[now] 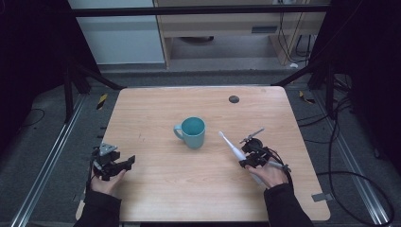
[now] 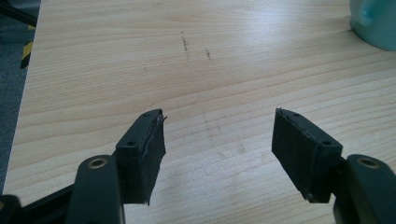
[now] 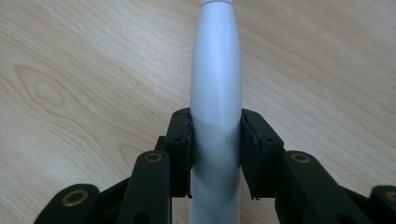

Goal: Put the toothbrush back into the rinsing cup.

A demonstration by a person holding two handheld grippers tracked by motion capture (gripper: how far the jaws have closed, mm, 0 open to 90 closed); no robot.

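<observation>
Your right tongs [image 3: 215, 154] clamp toothbrush [image 1: 231, 145] | brush end points toward mug [image 1: 193, 132] | left tongs [image 2: 217, 149] agape, idle

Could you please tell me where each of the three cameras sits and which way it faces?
High view: above the person's side, looking forward and down on the table; forearms, hands, left tongs and right tongs enter from below.
Left gripper view: rides the left tongs, looking along its spread jaws across bare wood towards the mug.
Right gripper view: rides the right tongs, looking along jaws clamped on the toothbrush.
Shared: the mug shows in the high and left views; the toothbrush in the high and right views.
</observation>
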